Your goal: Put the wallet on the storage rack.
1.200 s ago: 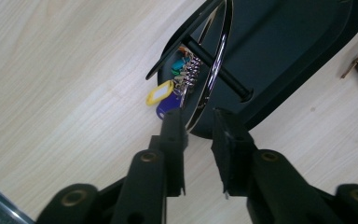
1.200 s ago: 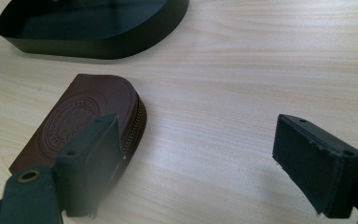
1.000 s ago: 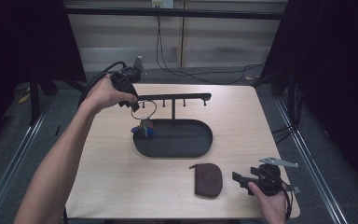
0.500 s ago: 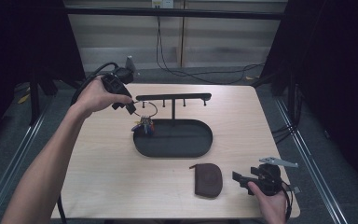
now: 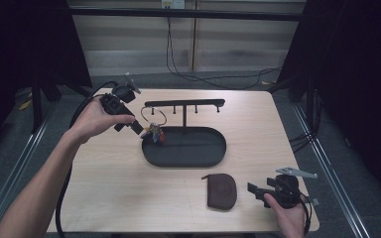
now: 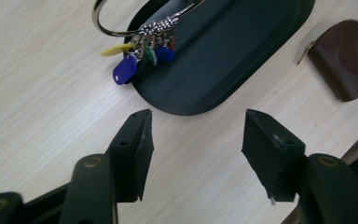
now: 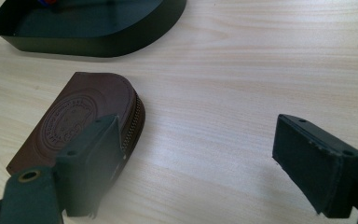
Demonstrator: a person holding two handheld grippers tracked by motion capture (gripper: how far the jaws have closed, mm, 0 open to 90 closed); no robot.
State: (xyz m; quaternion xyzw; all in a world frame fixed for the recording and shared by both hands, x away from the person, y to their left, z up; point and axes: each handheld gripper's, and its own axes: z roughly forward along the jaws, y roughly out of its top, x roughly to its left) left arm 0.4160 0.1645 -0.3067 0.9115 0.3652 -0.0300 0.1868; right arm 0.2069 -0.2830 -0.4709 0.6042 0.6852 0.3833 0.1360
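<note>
While the right gripper [image 5: 256,189] is resting low at the near right edge of the table [image 5: 104,198], its blocky black jaws are standing wide apart with bare wood between them. Just beside it a brown leather pouch [image 5: 221,191] is lying flat; the right gripper view is showing its rounded end, a round embossed stamp on its face and a metal zip running along its curved edge. Pale, fine grain is running across the smooth tabletop. Farther back, a shallow oval tray [image 5: 213,157] of matte black metal is sitting near the table's middle, with a thin post rising from it and carrying a slim black bar [image 5: 184,103] studded with short pegs. At the tray's left end a bunch of keys [image 5: 154,133] is hanging from a large, shiny wire ring [image 5: 153,116], and the bunch is dangling over the tray's rim, with glossy blue, yellow, green and red plastic tags clustered under a beaded metal link. Close to the left of that bunch, the left gripper [image 5: 140,129] is hovering in the person's raised hand; its jaws have just been opening, they are gaping now, and nothing is lying between their flat, square pads.
</note>
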